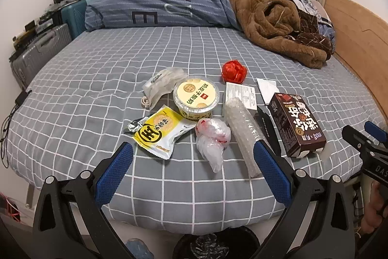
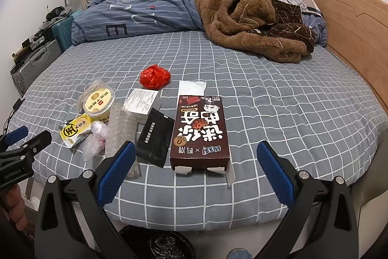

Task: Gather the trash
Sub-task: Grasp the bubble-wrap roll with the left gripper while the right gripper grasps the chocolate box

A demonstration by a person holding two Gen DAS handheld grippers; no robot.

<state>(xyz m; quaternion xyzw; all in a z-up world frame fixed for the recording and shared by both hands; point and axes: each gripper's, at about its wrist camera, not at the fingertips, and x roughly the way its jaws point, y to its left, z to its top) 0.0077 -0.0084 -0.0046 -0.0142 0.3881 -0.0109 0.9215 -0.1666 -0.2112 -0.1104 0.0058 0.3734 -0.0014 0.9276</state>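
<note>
Left wrist view first: the left claw (image 1: 192,168) is spread wide with nothing in it, hanging over the bed's (image 1: 97,69) near edge. Trash sits in a cluster close to that edge: a yellow snack wrapper (image 1: 157,132), a round yellow-lidded tub (image 1: 196,95), a crumpled clear bag (image 1: 213,140), a roll of bubble wrap (image 1: 243,130), a red wad (image 1: 234,71) further in, and a brown box (image 1: 297,124) off toward the headboard side. A black-lined bin (image 1: 208,246) peeks out below the bed edge (handy, right under the claw). If I were doing this I'd drop straight onto the clear bag or the wrapper, since they line up between the pads, and pinch the bulky middle so the thin film doesn't slip.

Right wrist view: the right claw (image 2: 194,168) is also wide open and empty, lined up just short of the brown box (image 2: 200,131), which lies flat with torn flaps facing the near edge. It looks wide for the pads lying like that, so gripping across the narrow end seems safer. Beside it lie a black sachet (image 2: 155,137), a white card (image 2: 141,102) and a tissue (image 2: 191,87). The light stuff will crumple; the box looks stiff.
</note>
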